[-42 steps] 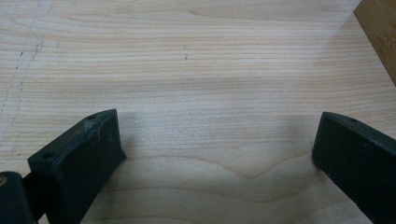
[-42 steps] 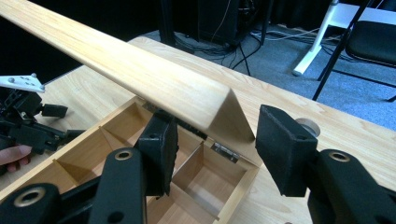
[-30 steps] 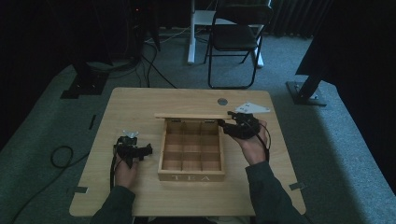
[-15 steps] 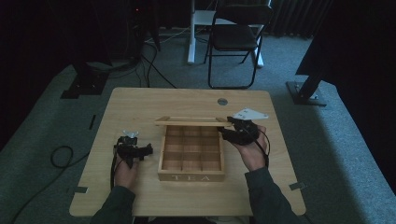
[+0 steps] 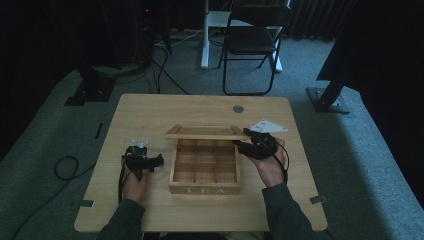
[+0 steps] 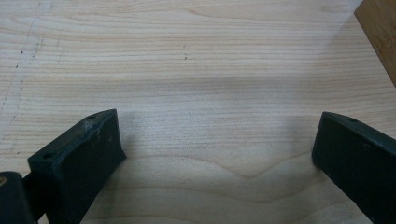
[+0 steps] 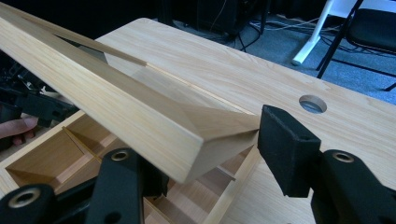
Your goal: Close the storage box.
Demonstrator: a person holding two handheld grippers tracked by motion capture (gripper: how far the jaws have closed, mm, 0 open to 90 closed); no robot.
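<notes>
Your right gripper's (image 7: 212, 154) jaws are pinching the front corner of the lid (image 7: 107, 100) of the wooden tea box (image 5: 205, 167) — one jaw under the lid's edge, the other against its end face. In the right gripper view the lid is raised and slopes up and away to the left, above the box's open compartments. From the high view the box sits in the middle of the table (image 5: 150, 112) with its lid tilted up along the far side, and your right gripper (image 5: 250, 146) is at the lid's right end. Your left gripper's (image 6: 212, 154) jaws stand spread wide with nothing between them, just bare table underneath — the box's side wall (image 6: 380, 32) shows at the upper right of the left gripper view. From above, your left gripper (image 5: 145, 162) rests on the table just left of the box, apart from it
</notes>
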